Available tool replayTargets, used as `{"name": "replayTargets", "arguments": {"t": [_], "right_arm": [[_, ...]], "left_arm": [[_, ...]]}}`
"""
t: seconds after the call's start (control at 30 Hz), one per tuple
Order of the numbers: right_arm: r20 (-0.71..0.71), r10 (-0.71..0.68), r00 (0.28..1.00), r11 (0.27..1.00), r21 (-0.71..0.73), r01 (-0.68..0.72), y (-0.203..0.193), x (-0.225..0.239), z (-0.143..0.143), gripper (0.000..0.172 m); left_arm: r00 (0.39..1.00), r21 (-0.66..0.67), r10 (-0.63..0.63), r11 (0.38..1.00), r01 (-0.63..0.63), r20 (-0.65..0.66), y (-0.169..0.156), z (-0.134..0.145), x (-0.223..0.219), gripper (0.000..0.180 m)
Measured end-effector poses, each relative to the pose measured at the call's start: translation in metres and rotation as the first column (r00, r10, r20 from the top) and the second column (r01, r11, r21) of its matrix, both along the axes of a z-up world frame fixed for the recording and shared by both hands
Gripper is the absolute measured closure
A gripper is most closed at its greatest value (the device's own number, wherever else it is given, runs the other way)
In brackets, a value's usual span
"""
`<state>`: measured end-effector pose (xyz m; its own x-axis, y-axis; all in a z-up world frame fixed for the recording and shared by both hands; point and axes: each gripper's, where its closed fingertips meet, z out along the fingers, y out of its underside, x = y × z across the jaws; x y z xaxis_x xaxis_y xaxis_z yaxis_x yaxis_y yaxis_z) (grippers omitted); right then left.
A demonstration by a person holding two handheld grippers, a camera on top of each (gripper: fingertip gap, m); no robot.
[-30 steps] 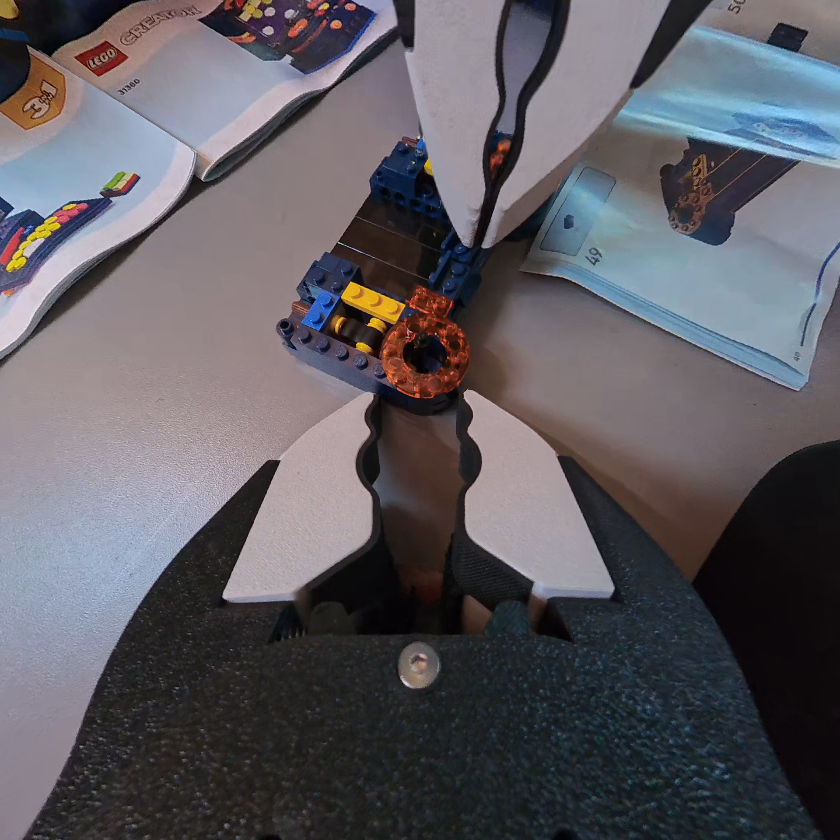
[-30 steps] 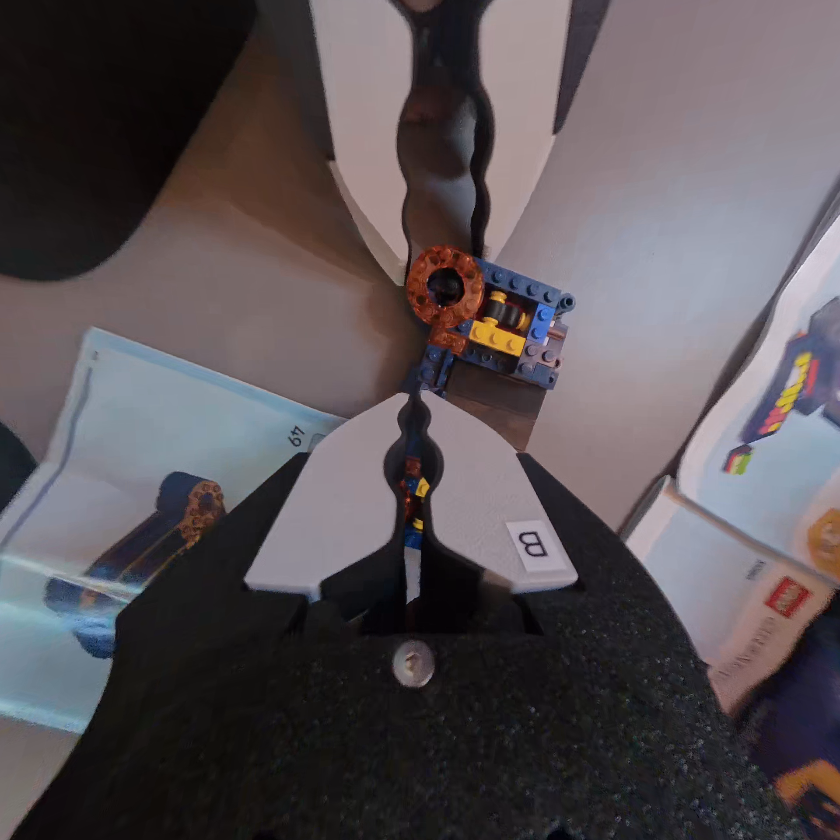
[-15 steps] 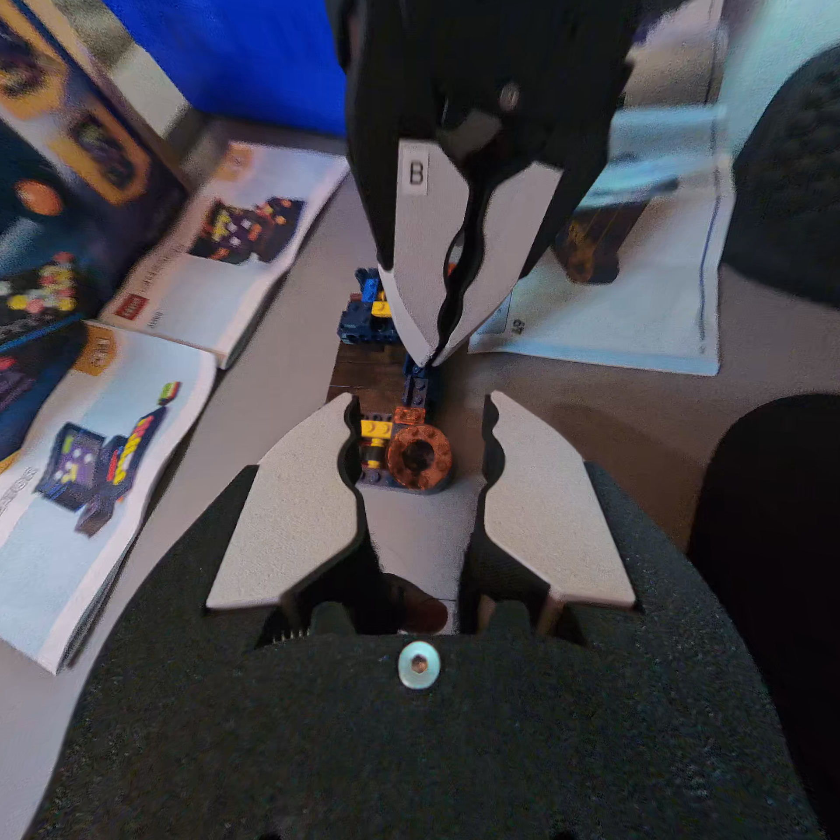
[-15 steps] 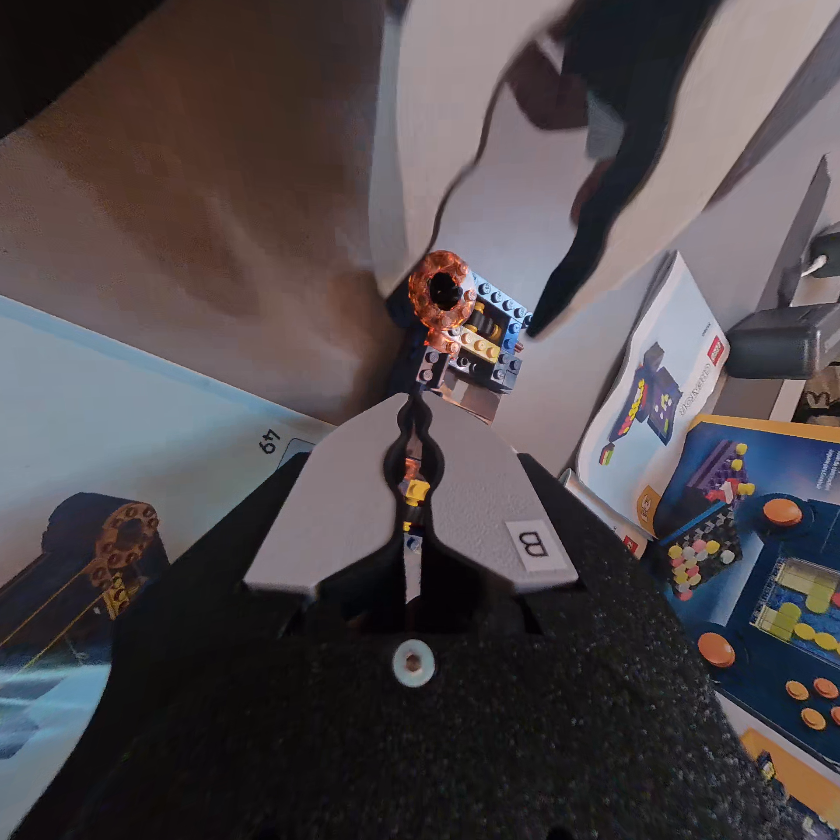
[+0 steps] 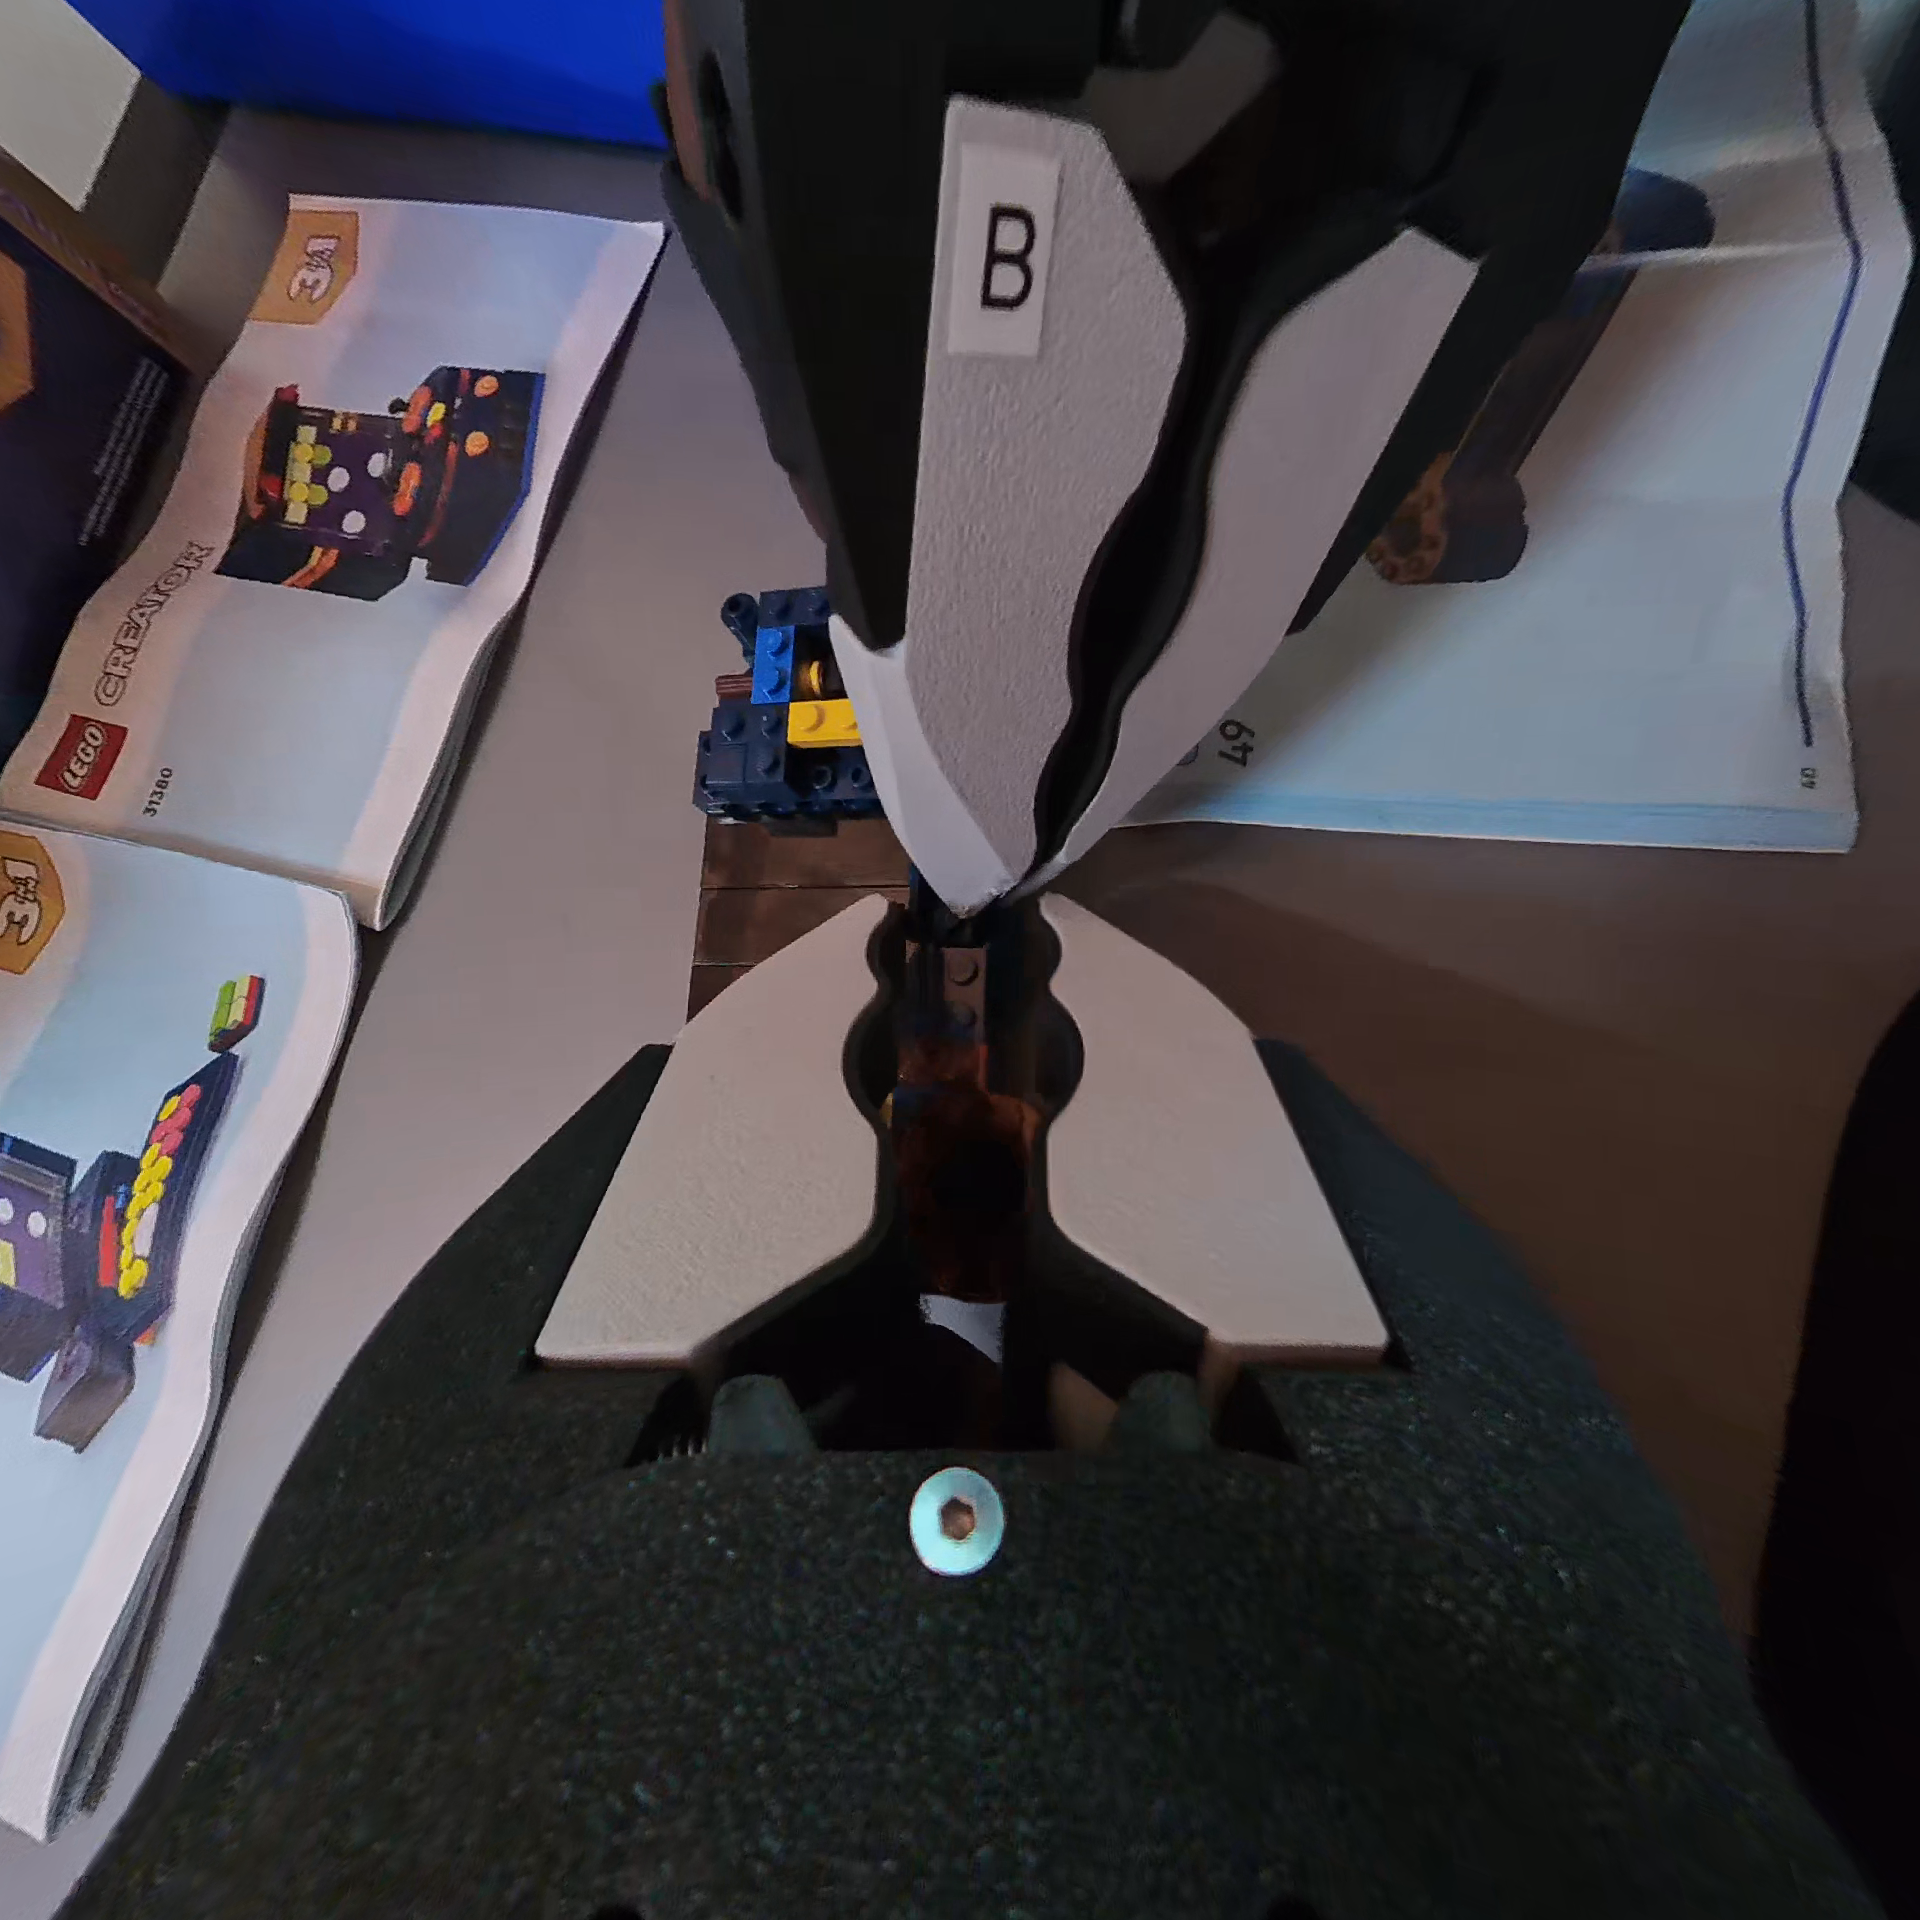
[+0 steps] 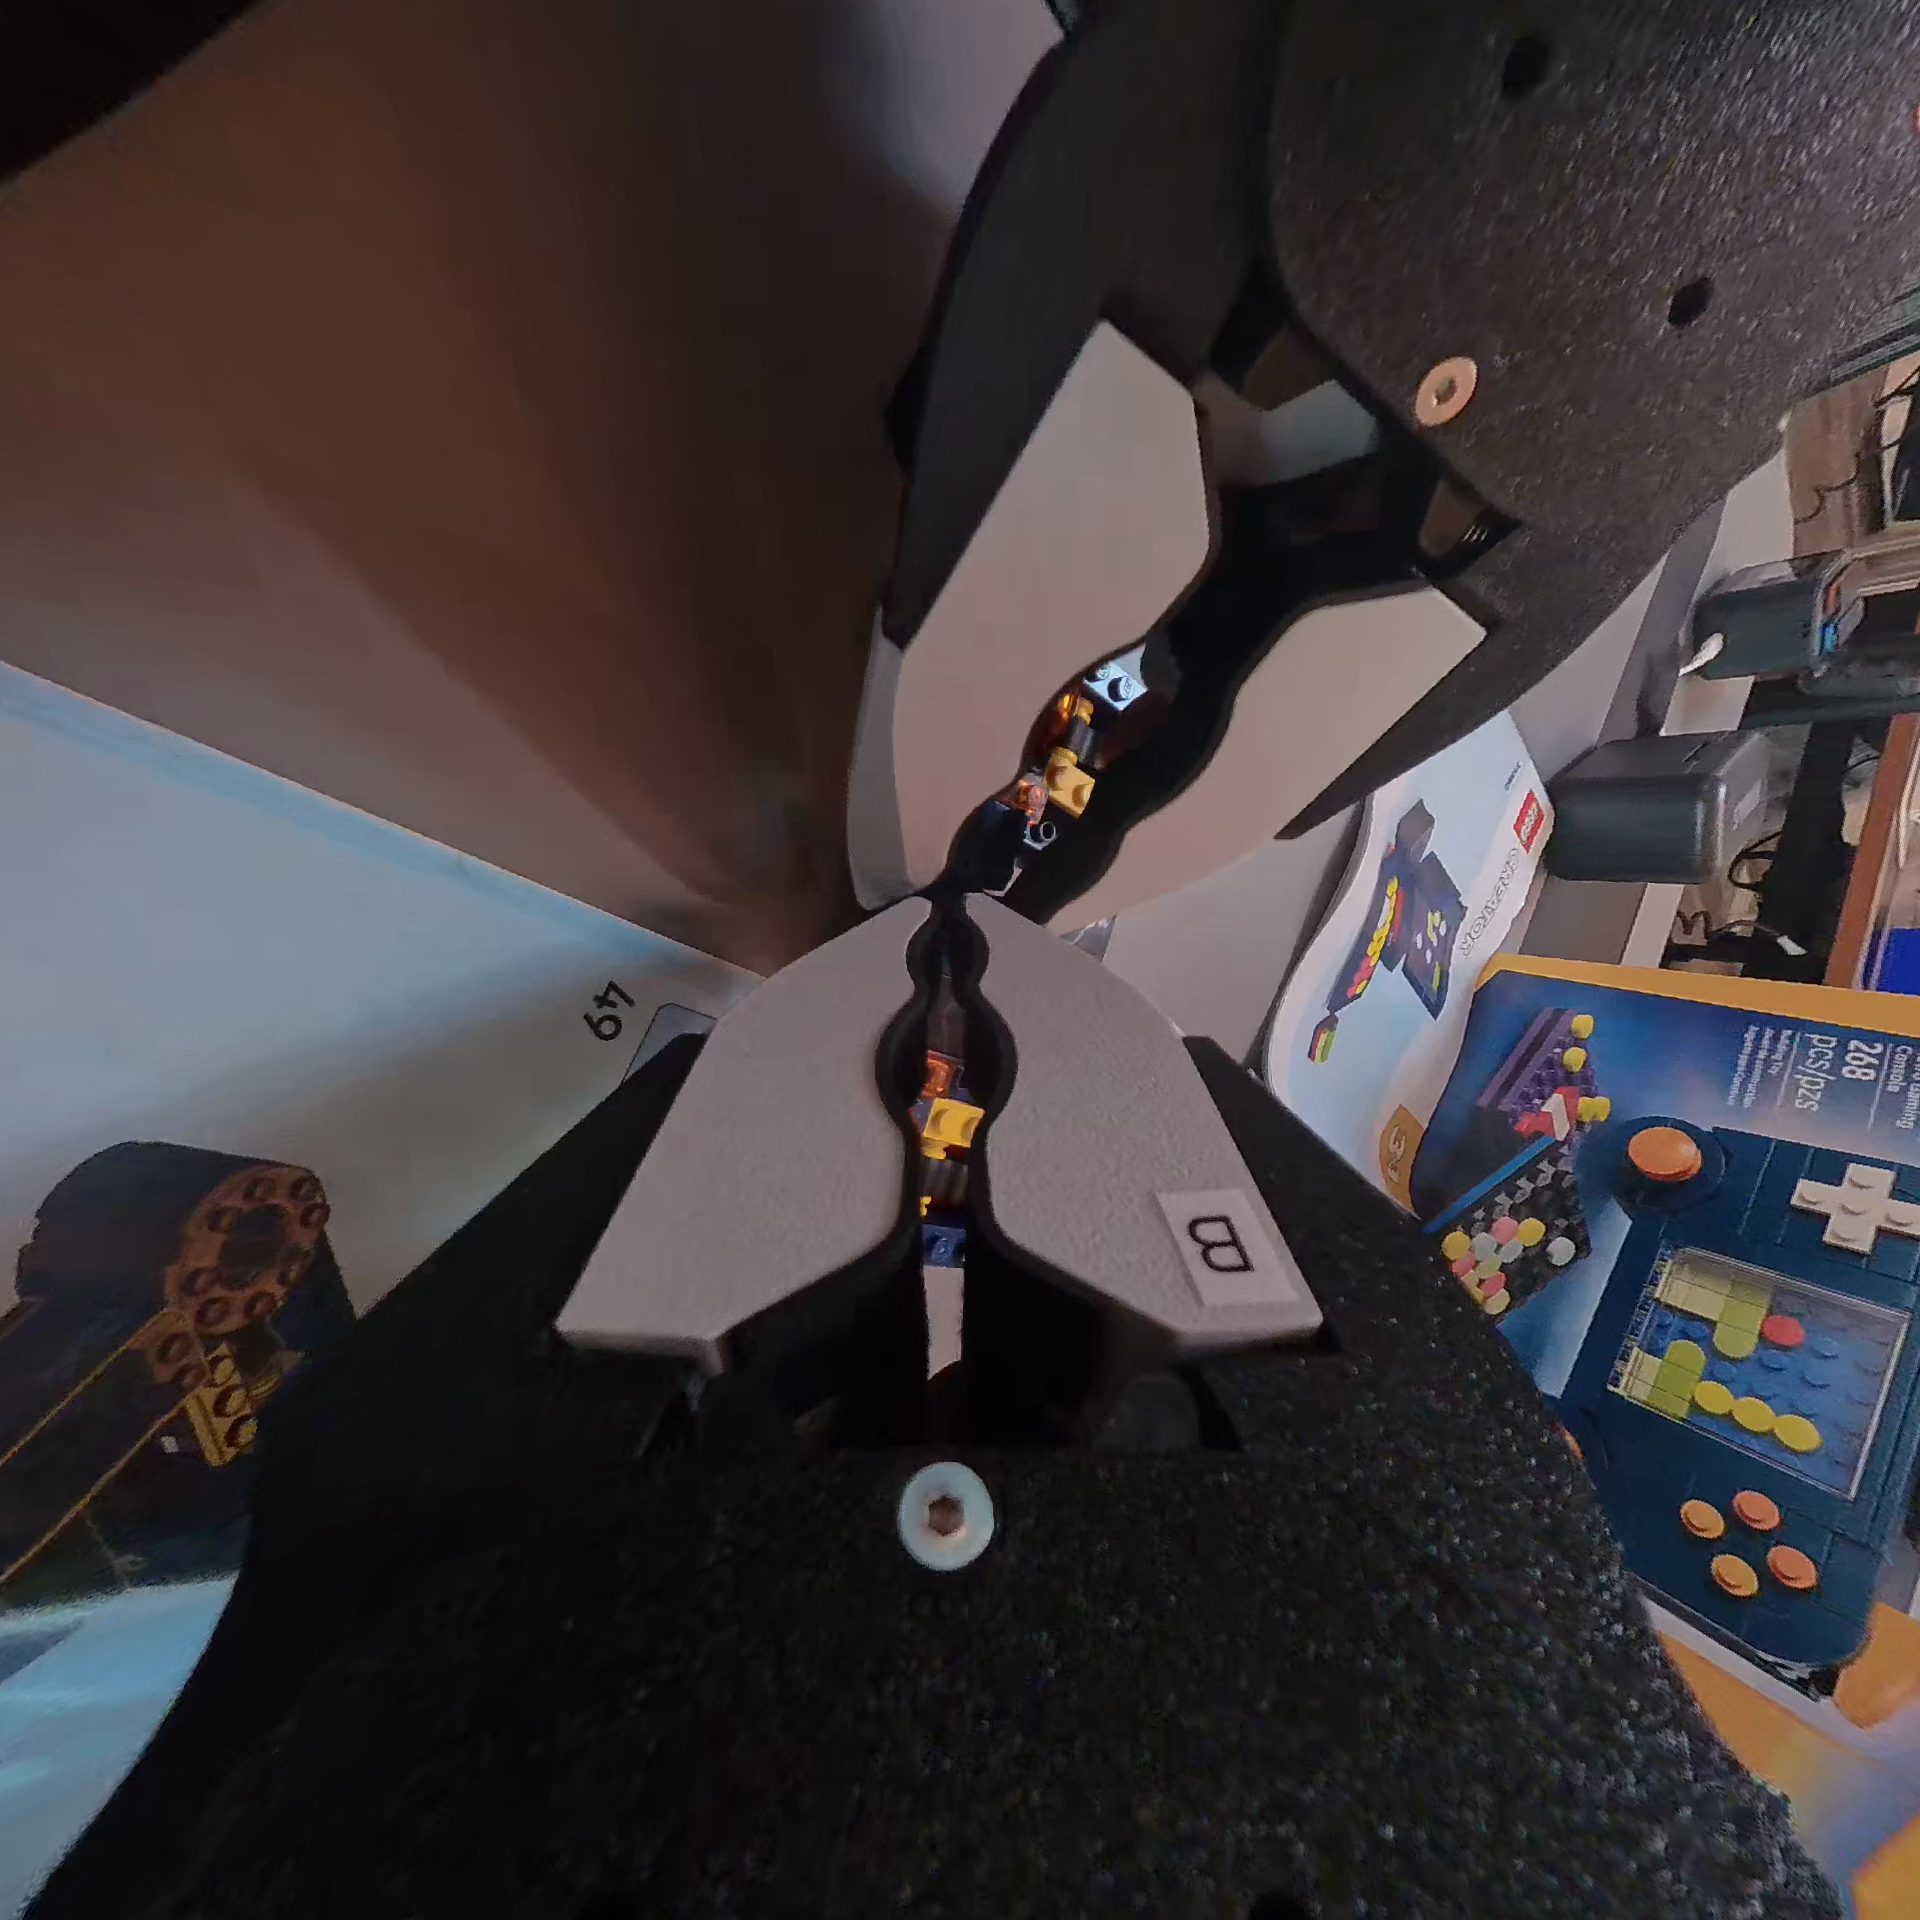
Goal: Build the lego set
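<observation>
a pale grey desk (image 5: pixel 582 1039) fills both views, lit from one side so that broad brownish shadows (image 5: pixel 1455 987) fall across it. beyond its far edge in the right wrist view stand dark shelving (image 6: pixel 1829 717) with tangled cables (image 6: pixel 1891 478) and grey boxy devices (image 6: pixel 1652 821). a blue surface (image 5: pixel 416 52) borders the desk's far edge in the left wrist view.

The brick model (image 5: pixel 774 727) is mostly hidden behind both hand-held grippers' fingers (image 5: pixel 758 1143)
</observation>
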<state>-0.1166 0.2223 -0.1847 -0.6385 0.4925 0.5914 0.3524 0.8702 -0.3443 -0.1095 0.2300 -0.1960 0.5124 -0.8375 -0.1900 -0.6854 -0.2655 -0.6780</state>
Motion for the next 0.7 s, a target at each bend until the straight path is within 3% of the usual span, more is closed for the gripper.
{"name": "replayTargets", "arguments": {"t": [0.23,0.47,0.7], "right_arm": [[-0.031,0.005,1.000,1.000,-0.003,-0.005,0.0003,-0.0004,0.0007,0.172],[0.020,-0.098,0.995,0.968,-0.229,0.100,0.0012,0.0031,0.0025,0.169],[0.005,-0.073,0.997,0.985,-0.155,0.073,0.0025,0.0021,0.0023,0.172]], "left_arm": [[1.000,0.031,0.009,0.999,-0.010,0.007,0.0018,-0.0002,-0.0006,0.162],[1.000,0.062,0.015,0.998,-0.014,-0.002,0.0030,-0.0004,0.0000,0.164],[1.000,0.092,0.005,0.996,-0.003,-0.022,0.0029,0.0004,-0.0005,0.164]]}}
